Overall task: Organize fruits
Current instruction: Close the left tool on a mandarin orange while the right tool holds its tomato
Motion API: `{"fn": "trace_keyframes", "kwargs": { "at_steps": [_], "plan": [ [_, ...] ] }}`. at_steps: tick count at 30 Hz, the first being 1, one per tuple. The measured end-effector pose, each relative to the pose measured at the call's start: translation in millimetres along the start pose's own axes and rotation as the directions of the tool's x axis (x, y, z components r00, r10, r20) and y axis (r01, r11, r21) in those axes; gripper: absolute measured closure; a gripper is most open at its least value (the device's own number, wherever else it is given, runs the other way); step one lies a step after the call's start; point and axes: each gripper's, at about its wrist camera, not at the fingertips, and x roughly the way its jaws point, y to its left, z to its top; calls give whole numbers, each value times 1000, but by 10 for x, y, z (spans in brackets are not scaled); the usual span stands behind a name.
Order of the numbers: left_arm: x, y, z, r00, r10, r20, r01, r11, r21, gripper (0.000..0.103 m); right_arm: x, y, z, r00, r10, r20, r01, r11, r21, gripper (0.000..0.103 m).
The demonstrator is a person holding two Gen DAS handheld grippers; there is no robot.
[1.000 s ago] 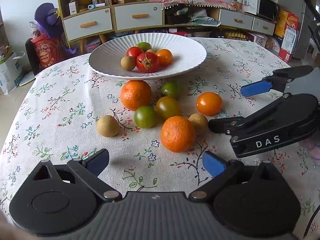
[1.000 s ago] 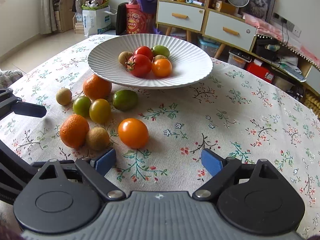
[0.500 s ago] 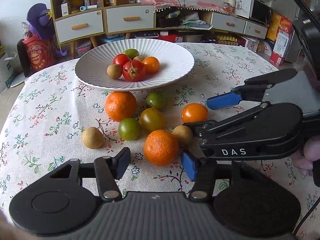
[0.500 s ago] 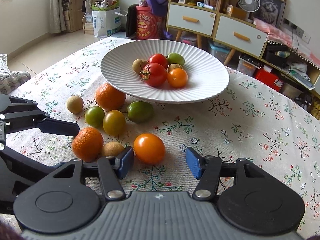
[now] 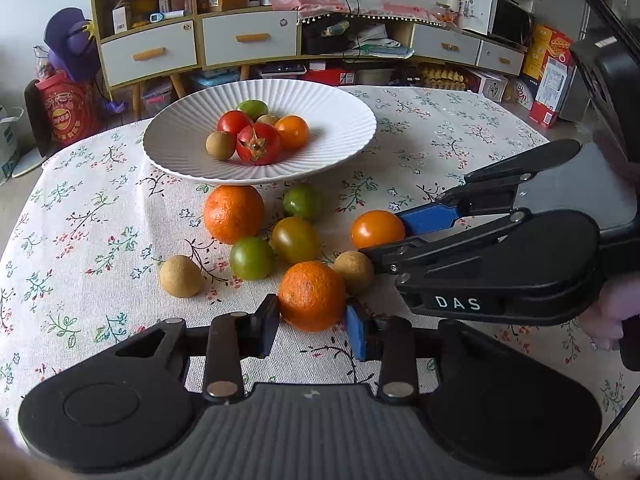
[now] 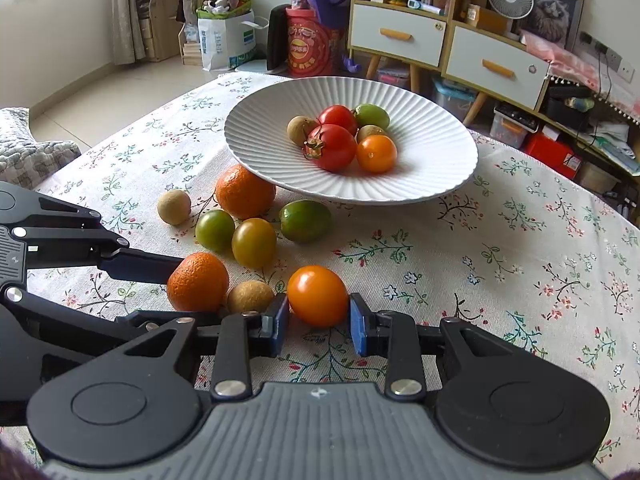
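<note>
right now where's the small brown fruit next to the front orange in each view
Left wrist view: the small brown fruit lies right of centre, touching the front orange, just beyond the right gripper's near finger.
Right wrist view: it sits lower left of centre, between that orange and the orange tomato.
Shared landmark: the white ribbed plate of fruit behind it.

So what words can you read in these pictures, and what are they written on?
"DAS": white letters on the black body of the right gripper, seen from the left wrist.
Red bucket by the shelves: a round logo with characters, too blurred to read.
White paper bag on the floor: print too small to read.
Snack boxes on the right: too blurred.
</note>
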Motion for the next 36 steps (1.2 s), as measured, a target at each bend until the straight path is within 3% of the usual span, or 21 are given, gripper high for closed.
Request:
{"fn": "trace_keyframes", "kwargs": {
  "at_steps": [15,17,18,24,29,32,36],
  "plan": [
    [-106,111,91,1000,-11,5,11,998,-65,73,-107,17,37,999,32,-15,-32,999,23,75],
    [-137,117,112,1000,-12,13,12,998,-69,75,-134,14,64,999,34,-9,-34,999,31,75],
    [-153,121,122,1000,-14,18,15,997,-71,82,-148,11,75,999,35,-4,-35,999,34,75],
    [-172,145,195,999,-27,26,29,997,-77,83,-199,-10,157,999,35,21,-37,998,53,75],
    [-154,158,146,999,-31,26,33,997,-69,78,-204,-35,182,999,31,28,-33,997,67,75],
    [-129,150,114,999,-38,7,39,998,-51,64,-193,-56,172,999,25,22,-27,997,71,75],
    [-60,141,86,1000,-22,-11,22,999,-41,63,-172,-73,150,1000,18,7,-19,997,75,75]
  ]
}}
